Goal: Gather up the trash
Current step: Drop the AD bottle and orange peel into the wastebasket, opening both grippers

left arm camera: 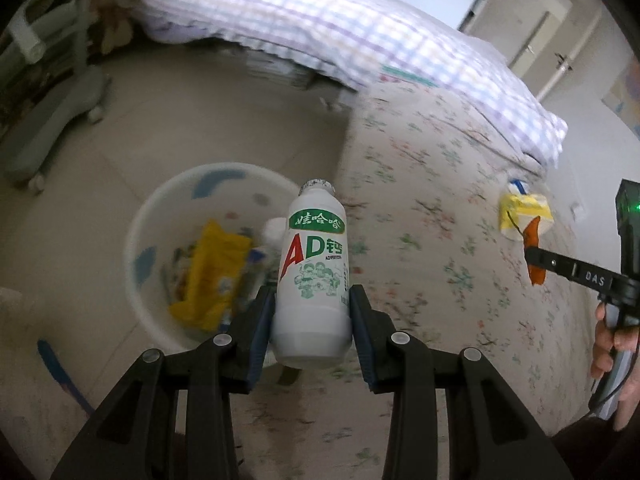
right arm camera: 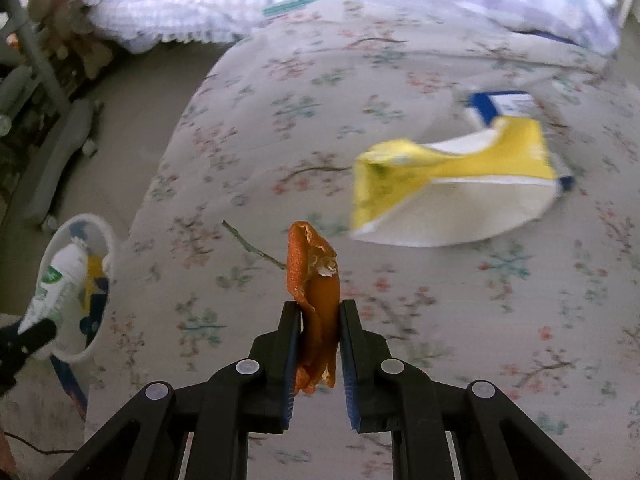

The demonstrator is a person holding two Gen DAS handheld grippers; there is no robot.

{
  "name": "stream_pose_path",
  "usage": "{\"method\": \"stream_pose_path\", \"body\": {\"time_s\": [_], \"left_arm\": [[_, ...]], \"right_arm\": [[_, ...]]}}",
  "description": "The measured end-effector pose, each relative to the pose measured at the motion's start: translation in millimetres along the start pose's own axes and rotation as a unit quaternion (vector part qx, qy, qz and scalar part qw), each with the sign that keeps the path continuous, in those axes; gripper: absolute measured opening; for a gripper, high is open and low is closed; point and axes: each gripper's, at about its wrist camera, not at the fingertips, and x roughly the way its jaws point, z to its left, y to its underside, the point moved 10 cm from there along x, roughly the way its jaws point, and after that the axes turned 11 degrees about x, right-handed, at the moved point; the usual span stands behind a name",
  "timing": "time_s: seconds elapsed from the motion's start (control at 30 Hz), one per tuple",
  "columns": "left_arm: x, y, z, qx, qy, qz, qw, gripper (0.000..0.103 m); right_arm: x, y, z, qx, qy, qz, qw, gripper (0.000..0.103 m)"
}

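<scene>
Left gripper (left arm camera: 313,320): I am clamping it on the lower body of a white drink bottle (left arm camera: 314,276), one pad on each side, so the bottle is standing upright between the fingers with its cap end pointing away from me.

Bottle position: I am holding it in the air at the near edge of the white bin (left arm camera: 160,216), which is sitting on the floor beside the bed (left arm camera: 440,184). Holding it low on the body is leaving the top free to tip in first (my judgement).

Bin contents: a crumpled yellow wrapper (left arm camera: 212,276) and other blurred scraps are already lying inside.

Right gripper (right arm camera: 320,316): I am pinching it shut on a curl of orange peel (right arm camera: 314,276), gripping the lower half so the upper half is sticking up past the fingertips.

Peel position: it is hanging over the flowered bedspread, well apart from the bin (right arm camera: 80,280), which is showing at the far left of the right wrist view.

Trash left on the bed: a yellow and white bag (right arm camera: 452,184) is lying open on the bedspread near the checked pillow (right arm camera: 240,4), and a thin twig (right arm camera: 248,245) is lying just beside the peel.

Progress: I am judging the collecting as partway done, with both held pieces not yet dropped.

Risk: the blur is suggesting quick motion, so the light peel may be slipping.
</scene>
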Motion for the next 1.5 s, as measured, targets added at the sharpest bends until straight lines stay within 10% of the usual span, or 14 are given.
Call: {"method": "stream_pose_path", "body": {"time_s": [0.3, 0.4, 0.73, 1.3, 1.4, 1.5], "left_arm": [[1.6, 2.9, 53.3, -0.038, -0.048, -0.018, 0.9980, 0.041], [10.5, 11.9, 71.7, -0.065, -0.072, 0.008, 0.9953, 0.071], [1.6, 28.8, 99.1, -0.053, -0.121, 0.021, 0.9910, 0.090], [-23.1, 50.6, 117.5, -0.051, -0.139, 0.021, 0.9887, 0.091], [-25.5, 51.9, 117.5, -0.051, -0.141, 0.020, 0.9885, 0.092], [-26.7, 51.4, 115.9, -0.052, -0.139, 0.017, 0.9887, 0.093]], "right_arm": [[20.8, 13.1, 57.6, -0.036, -0.016, 0.016, 0.999, 0.017], [27.6, 16.5, 73.8, -0.047, -0.020, 0.021, 0.998, 0.017], [44.1, 32.4, 122.3, -0.074, -0.036, 0.035, 0.996, 0.017], [75.4, 56.2, 209.5, -0.111, -0.092, 0.049, 0.988, 0.020], [73.5, 54.9, 218.0, -0.100, -0.120, 0.049, 0.986, 0.059], [65.2, 47.2, 217.3, -0.098, -0.119, 0.030, 0.988, 0.061]]}}
